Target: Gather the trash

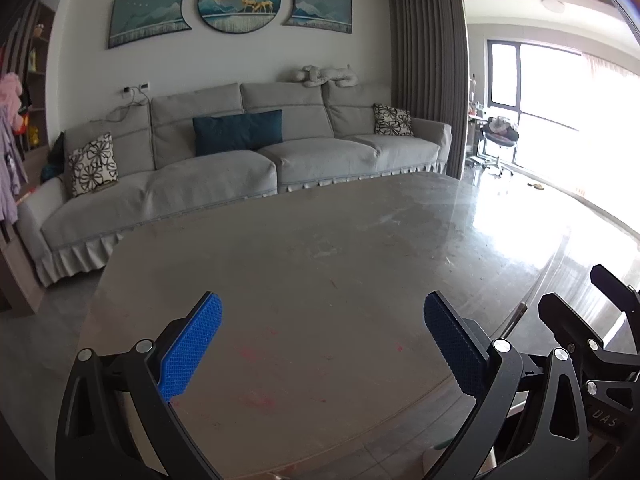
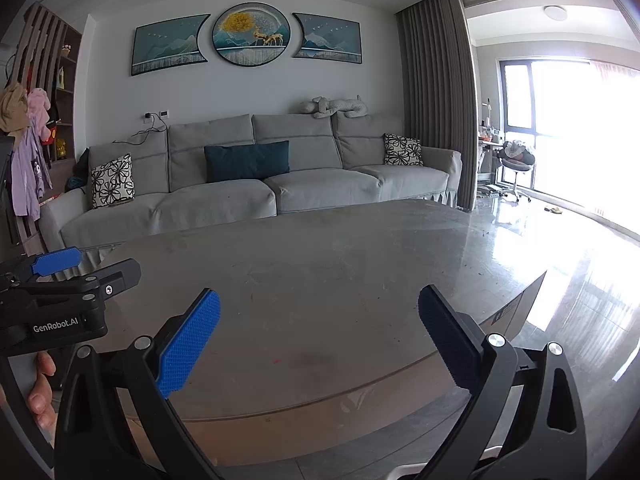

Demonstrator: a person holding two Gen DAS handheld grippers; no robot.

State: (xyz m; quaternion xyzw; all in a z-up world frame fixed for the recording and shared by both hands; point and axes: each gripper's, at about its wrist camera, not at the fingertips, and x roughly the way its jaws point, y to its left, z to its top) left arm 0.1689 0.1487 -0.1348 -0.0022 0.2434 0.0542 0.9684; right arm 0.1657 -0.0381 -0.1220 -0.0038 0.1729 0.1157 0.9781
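Observation:
My left gripper (image 1: 322, 340) is open and empty, its blue pads wide apart above the near edge of a grey stone coffee table (image 1: 320, 248). My right gripper (image 2: 318, 338) is also open and empty above the same table (image 2: 320, 264). Each gripper shows in the other's view: the right one at the right edge of the left wrist view (image 1: 576, 308), the left one at the left edge of the right wrist view (image 2: 86, 266). No trash shows on the table top; only faint pink smudges (image 1: 256, 348) mark it.
A grey sofa (image 1: 240, 168) with a teal cushion (image 1: 238, 131) and patterned pillows stands behind the table. Shelves and hanging clothes (image 2: 28, 160) are at the left. A glossy floor (image 2: 560, 264), curtain and bright window are at the right.

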